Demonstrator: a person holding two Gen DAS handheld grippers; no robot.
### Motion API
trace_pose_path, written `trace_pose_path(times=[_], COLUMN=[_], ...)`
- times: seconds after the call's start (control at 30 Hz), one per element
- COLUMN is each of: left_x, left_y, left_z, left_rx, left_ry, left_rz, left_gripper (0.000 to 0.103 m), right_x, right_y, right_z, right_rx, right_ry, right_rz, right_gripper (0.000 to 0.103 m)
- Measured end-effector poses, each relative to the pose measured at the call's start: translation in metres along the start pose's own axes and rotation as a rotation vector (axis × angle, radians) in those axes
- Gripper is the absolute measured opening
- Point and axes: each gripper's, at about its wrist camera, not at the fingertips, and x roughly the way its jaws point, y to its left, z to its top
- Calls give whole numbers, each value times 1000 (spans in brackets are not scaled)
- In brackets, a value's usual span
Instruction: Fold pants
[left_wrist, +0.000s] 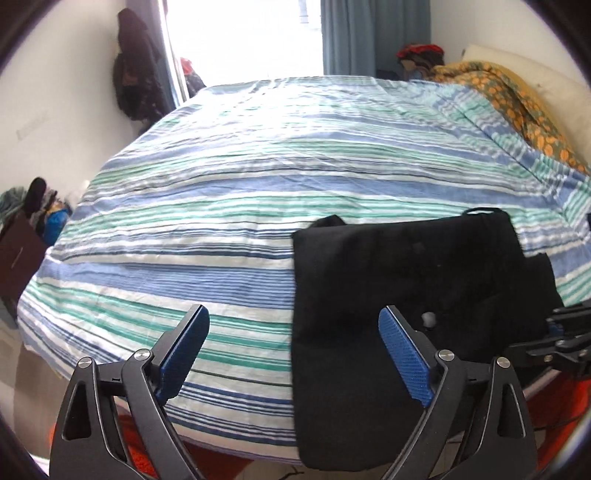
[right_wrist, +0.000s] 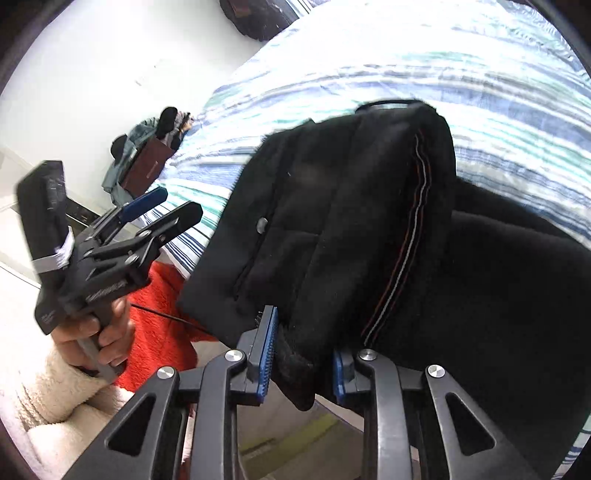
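Observation:
Black pants (left_wrist: 388, 295) lie folded into a thick block at the near right edge of the striped bed (left_wrist: 221, 184). My left gripper (left_wrist: 293, 328) is open and empty, hovering just left of the pants' left edge. In the right wrist view the pants (right_wrist: 332, 221) show a button and a thin red-and-white side stripe. My right gripper (right_wrist: 306, 339) has its jaws closed on the thick near edge of the pants. The left gripper (right_wrist: 166, 206) shows there at the left, open, held in a hand.
An orange-patterned blanket (left_wrist: 517, 110) lies along the bed's far right side by a pillow. A red towel (right_wrist: 162, 314) hangs below the bed's near edge. A dark cabinet with clothes (left_wrist: 18, 251) stands left of the bed. Window and curtain are behind.

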Motion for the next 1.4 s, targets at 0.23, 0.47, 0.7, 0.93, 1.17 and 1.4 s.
trace_pose_path(times=[0.23, 0.47, 0.7, 0.93, 1.17, 1.4], left_x=[32, 37, 43, 46, 49, 48], left_y=[50, 73, 64, 57, 56, 52], left_z=[-35, -42, -43, -43, -45, -45], left_rx=[-163, -252, -221, -196, -198, -180], left_ry=[103, 121, 130, 139, 152, 148], left_rz=[76, 75, 68, 68, 75, 81], left_gripper=[94, 94, 94, 94, 94, 94], right_x=[-59, -97, -115, -122, -146, -150], right_y=[-14, -45, -67, -78, -88, -105], right_z=[4, -12, -26, -24, -35, -46], right_rx=[143, 224, 304, 344, 323, 346], right_ry=[-166, -191, -208, -218, -244, -235], right_rz=[204, 229, 150, 95, 94, 90], right_gripper=[21, 19, 19, 18, 18, 18])
